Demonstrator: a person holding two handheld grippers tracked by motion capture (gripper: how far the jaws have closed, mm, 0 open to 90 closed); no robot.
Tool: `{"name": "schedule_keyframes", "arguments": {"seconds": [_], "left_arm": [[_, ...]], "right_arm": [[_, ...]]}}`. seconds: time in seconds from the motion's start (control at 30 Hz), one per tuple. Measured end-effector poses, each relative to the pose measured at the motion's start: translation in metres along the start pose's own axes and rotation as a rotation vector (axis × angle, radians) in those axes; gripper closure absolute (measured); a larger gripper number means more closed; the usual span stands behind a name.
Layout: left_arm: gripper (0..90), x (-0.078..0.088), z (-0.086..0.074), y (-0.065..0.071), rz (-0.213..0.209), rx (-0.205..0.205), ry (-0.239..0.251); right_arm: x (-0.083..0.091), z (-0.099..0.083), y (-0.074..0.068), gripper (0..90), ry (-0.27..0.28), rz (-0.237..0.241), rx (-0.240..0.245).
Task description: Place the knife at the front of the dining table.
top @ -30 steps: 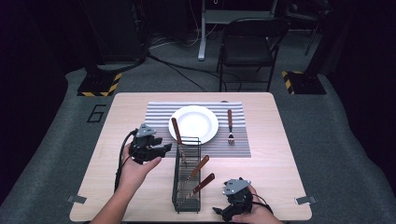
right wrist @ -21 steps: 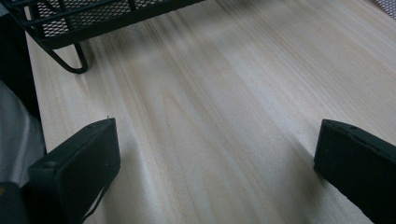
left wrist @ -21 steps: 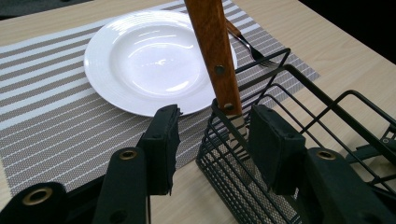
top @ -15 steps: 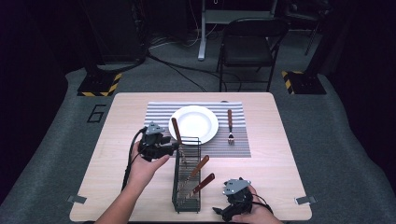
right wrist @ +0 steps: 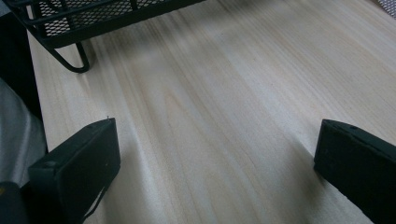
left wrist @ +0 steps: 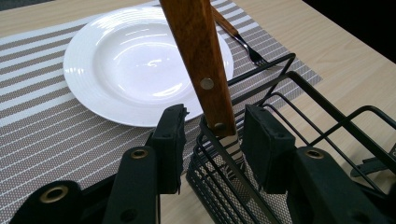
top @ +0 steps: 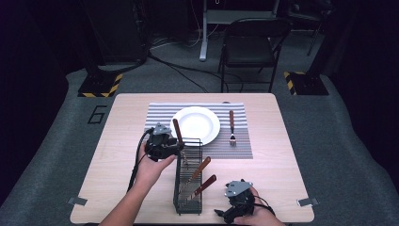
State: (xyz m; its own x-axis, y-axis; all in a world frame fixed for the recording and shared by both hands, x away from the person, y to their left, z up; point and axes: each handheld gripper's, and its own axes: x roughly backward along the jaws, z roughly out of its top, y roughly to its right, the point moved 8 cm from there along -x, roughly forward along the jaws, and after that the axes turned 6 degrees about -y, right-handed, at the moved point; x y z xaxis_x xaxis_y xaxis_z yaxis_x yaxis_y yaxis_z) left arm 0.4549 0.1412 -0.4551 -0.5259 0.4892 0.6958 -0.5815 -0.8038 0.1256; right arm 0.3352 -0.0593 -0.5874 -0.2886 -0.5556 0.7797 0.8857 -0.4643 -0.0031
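Note:
A wooden-handled utensil [top: 176, 129] stands tilted at the far end of a black wire basket [top: 175, 188] in the high view. My left gripper [top: 178, 147] is at that end of the basket. In the left gripper view the handle [left wrist: 201, 60] rises between the jaws of my left gripper [left wrist: 212, 126]. The jaws have just been closing, and a thin gap still shows on each side of the handle. My right gripper [top: 226, 214] rests at the table's front edge. Its jaws [right wrist: 215, 144] stand wide open over bare wood.
Two more wooden-handled utensils [top: 202, 167] lean in the basket [left wrist: 289, 79]. Behind it, a white plate [top: 195, 125] sits on a striped placemat [top: 160, 115], with a fork [top: 231, 127] to its right. A black chair [top: 251, 52] stands beyond the table.
My left gripper has moved right, up to the basket's far end, so the upright handle now stands between its jaws. The jaws are narrower. The right gripper has not moved.

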Motion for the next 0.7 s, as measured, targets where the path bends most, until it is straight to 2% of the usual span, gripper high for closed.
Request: {"name": "schedule_keyframes", "arguments": {"seconds": [0.13,0.23,0.43,0.7], "left_arm": [[60.5,-0.0019,0.0003,0.0,0.006,-0.002,0.002],[64.7,-0.0026,0.0004,0.001,-0.006,-0.003,0.002],[66.9,-0.0043,0.0011,0.0011,-0.011,0.007,0.013],[69.0,-0.0035,0.0018,0.0021,-0.004,-0.007,0.029]], "right_arm": [[0.0,0.0,0.0,0.0,0.0,0.0,0.0],[0.0001,0.0,0.0,0.0,0.0,0.0,0.001],[0.0,0.0,-0.0001,0.0,0.0,0.001,0.001],[0.0,-0.0001,-0.0001,0.0,0.0,0.001,0.002]]}}
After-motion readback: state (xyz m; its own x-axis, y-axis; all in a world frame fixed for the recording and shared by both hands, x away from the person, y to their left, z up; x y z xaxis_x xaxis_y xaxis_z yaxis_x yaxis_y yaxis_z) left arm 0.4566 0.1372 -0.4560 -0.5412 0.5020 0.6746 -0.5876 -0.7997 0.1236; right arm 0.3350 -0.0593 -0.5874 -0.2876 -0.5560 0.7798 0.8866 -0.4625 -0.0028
